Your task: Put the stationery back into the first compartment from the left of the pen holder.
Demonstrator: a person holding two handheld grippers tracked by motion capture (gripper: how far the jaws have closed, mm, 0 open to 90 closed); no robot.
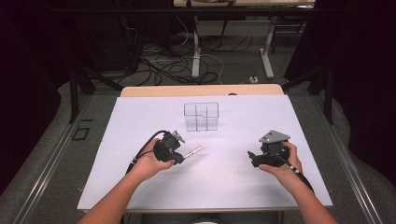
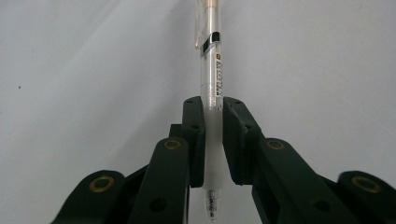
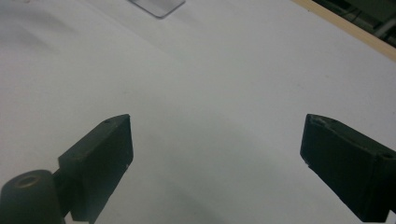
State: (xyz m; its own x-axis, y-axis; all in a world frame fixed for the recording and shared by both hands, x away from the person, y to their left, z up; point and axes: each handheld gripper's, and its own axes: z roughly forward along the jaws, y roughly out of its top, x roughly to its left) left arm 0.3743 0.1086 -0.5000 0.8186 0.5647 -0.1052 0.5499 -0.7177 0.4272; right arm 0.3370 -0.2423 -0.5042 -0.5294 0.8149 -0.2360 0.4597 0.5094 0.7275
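The left gripper (image 2: 213,140) is clamping a pen (image 2: 211,79) between its two black jaws, which are pressing on the frosted grip section of the barrel. The pen is showing a clear plastic body with a small printed label and a black band partway along, a pale clip near the far end, and a clear conical tip pointing back toward the camera in the left gripper view. In the high view the left gripper (image 1: 180,151) is being held by the person's left hand (image 1: 148,163) over the white table (image 1: 140,186), with the pen (image 1: 192,151) projecting to the right and slightly away from the person; whether its far end is touching the surface is hard to judge from that height.

The right gripper (image 3: 217,149) is standing wide open, with nothing between the jaws and bare table beneath them. In the high view it (image 1: 252,156) is sitting in the right hand (image 1: 282,165) toward the table's right side, well apart from the pen.

A clear divided organiser (image 1: 201,116) is standing upright near the table's far centre, beyond both grippers.
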